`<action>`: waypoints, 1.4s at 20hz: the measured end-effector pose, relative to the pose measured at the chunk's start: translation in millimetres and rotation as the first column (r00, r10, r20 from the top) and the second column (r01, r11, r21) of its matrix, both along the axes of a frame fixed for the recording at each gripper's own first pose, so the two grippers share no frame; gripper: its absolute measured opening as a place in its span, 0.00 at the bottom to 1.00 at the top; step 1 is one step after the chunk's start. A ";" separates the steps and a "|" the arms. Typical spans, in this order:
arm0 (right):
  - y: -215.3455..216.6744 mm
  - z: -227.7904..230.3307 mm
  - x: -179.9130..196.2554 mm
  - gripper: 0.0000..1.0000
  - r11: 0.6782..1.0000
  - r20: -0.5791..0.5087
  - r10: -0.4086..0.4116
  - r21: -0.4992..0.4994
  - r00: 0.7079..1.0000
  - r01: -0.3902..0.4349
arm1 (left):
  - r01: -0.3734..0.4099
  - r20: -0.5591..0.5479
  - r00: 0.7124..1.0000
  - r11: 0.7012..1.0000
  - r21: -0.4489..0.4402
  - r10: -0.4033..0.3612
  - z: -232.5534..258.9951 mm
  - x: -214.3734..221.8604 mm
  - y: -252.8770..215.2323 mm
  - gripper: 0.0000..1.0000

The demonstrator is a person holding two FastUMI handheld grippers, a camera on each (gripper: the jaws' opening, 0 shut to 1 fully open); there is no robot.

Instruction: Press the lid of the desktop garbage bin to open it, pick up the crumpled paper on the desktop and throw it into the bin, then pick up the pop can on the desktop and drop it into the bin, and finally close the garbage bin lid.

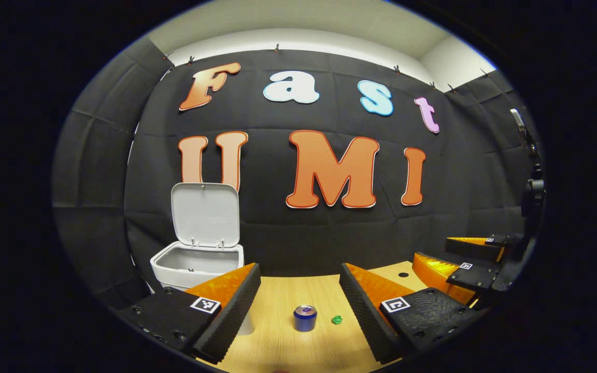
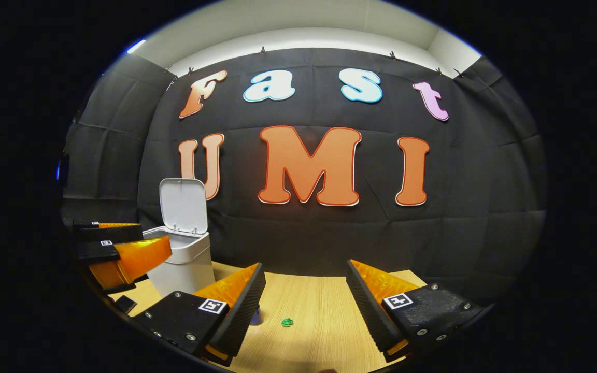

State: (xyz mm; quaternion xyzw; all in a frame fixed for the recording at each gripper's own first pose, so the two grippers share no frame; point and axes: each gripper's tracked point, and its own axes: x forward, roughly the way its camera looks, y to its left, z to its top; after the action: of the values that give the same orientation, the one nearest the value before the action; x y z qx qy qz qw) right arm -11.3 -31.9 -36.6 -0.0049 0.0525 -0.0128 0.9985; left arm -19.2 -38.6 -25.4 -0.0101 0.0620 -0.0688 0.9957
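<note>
Desktop (image 1: 278, 336): bin (image 1: 195, 267) lid (image 1: 205, 215) up; paper (image 1: 337, 319), can (image 1: 304, 317) not yet binned. Left gripper (image 1: 298, 305), right gripper (image 2: 303, 305) fingers wide, empty.

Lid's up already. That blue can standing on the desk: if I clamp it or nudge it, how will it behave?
The pop can stands upright on the wooden desk, so a high nudge would probably tip it, and once down its round wall would likely roll. It looks like thin metal, probably light and easily dented. Its smooth side may slip, so grip mid-body. The crumpled paper lies beside it, apart.
</note>
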 end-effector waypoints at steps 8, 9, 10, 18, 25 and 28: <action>-6.2 3.3 -4.8 0.94 1.000 0.005 -0.002 -0.004 1.000 0.002 | 0.038 -0.016 0.999 0.999 0.007 -0.038 -4.8 -0.6 -15.8 0.97; -6.1 3.4 -4.2 0.94 1.000 0.005 -0.001 -0.004 1.000 0.002 | 0.039 -0.019 0.999 0.999 0.007 -0.039 -6.3 -0.6 -16.4 0.97; -7.8 2.8 -4.8 0.94 1.000 0.004 -0.002 -0.002 1.000 0.002 | 0.037 -0.021 0.999 0.999 0.007 -0.037 -7.4 -1.0 -15.0 0.96; -11.4 3.2 -4.5 0.94 1.000 0.004 -0.006 -0.002 1.000 0.006 | 0.015 -0.032 0.999 1.000 0.010 -0.014 -11.7 2.2 -11.8 0.96; -17.7 -3.7 -4.2 0.94 1.000 -0.014 -0.024 0.008 1.000 0.025 | -0.059 0.014 0.998 0.998 0.022 0.059 -1.8 1.1 6.4 0.95; -13.5 -2.4 -4.9 0.94 1.000 -0.008 -0.013 0.005 1.000 0.013 | -0.046 -0.009 0.999 0.999 0.026 0.047 -9.1 0.3 4.8 0.95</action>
State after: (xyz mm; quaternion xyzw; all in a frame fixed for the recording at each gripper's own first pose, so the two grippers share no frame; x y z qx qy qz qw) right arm -16.2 -45.3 -39.0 -0.0021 0.0565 -0.0189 0.9982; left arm -18.9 -33.9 -34.5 0.0007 0.0677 -0.0447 0.9967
